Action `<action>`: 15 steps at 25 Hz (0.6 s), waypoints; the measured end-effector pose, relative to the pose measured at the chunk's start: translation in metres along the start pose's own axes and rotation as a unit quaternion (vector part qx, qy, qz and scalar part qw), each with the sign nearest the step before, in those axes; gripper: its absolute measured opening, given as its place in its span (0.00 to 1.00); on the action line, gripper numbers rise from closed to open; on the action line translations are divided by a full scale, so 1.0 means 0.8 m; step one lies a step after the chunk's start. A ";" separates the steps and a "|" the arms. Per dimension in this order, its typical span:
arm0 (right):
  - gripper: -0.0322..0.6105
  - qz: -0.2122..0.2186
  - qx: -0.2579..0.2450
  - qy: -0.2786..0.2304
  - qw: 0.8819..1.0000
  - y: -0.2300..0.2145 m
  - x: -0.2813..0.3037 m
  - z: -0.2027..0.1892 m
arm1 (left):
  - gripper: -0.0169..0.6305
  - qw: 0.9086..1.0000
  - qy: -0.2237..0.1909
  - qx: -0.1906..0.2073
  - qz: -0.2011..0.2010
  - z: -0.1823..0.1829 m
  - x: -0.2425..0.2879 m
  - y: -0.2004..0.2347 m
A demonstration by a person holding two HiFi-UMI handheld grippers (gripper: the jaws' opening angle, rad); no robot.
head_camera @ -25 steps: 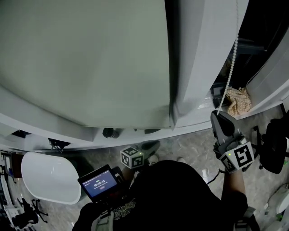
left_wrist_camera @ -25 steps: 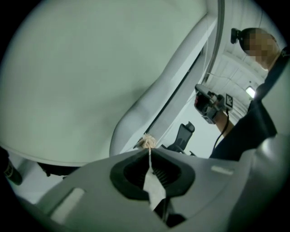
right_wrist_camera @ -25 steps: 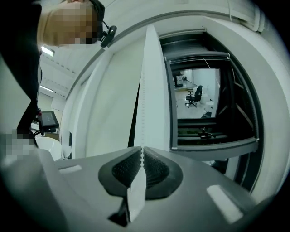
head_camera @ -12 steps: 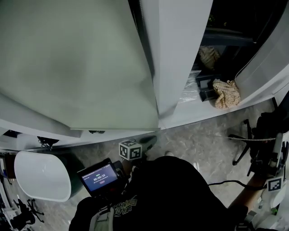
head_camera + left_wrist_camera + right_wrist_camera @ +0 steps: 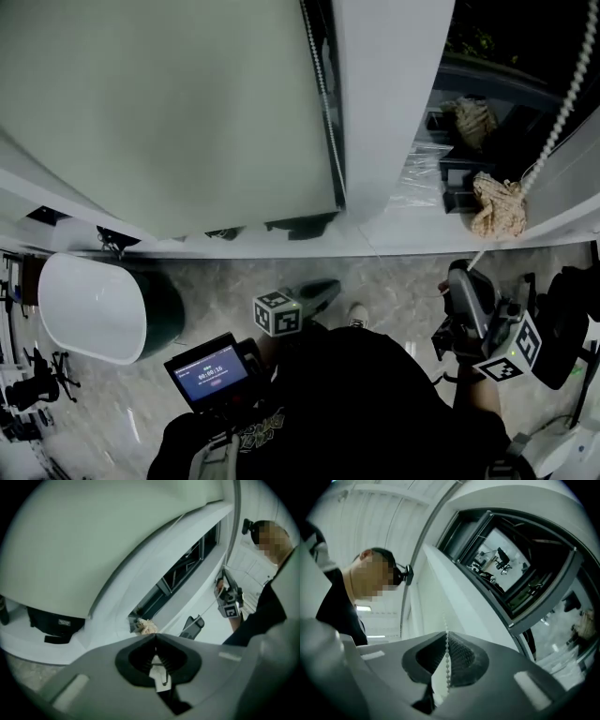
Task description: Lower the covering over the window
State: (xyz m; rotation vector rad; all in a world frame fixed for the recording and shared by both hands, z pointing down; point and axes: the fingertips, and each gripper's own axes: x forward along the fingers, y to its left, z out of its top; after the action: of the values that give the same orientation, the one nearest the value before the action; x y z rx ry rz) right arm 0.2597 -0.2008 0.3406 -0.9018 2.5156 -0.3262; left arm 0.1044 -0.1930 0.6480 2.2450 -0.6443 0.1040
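Right gripper [image 5: 461, 274]: back up from its low pull, fingers clamped on bead chain [image 5: 561, 105], likely for another stroke; left gripper [image 5: 323, 291] fingers closed, empty; blind [image 5: 169, 103] nearly down.

The digits on the small screen [image 5: 212, 376] are too blurred to read.

At lower centre the grey left gripper [image 5: 156, 638] has its jaws pressed together; just above it, a crumpled beige cloth [image 5: 146, 626] lies on the white window ledge [image 5: 110, 620].
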 end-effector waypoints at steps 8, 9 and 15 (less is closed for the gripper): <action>0.07 0.018 -0.108 0.095 0.989 0.056 0.112 -0.114 | 0.03 0.995 -0.086 -0.007 0.058 0.002 -0.127 0.000; 0.07 0.004 -0.111 0.108 0.988 0.055 0.117 -0.133 | 0.03 0.994 -0.088 -0.006 0.057 -0.001 -0.142 0.001; 0.07 -0.096 -0.066 0.165 0.979 0.021 0.119 -0.254 | 0.03 0.994 -0.094 0.019 0.054 -0.008 -0.232 0.001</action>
State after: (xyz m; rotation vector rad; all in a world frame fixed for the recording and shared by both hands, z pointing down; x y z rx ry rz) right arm 0.0873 -0.2357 0.4806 -1.2358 2.7832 -0.4026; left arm -0.0564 -0.1119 0.6025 2.2735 -0.8723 -0.0417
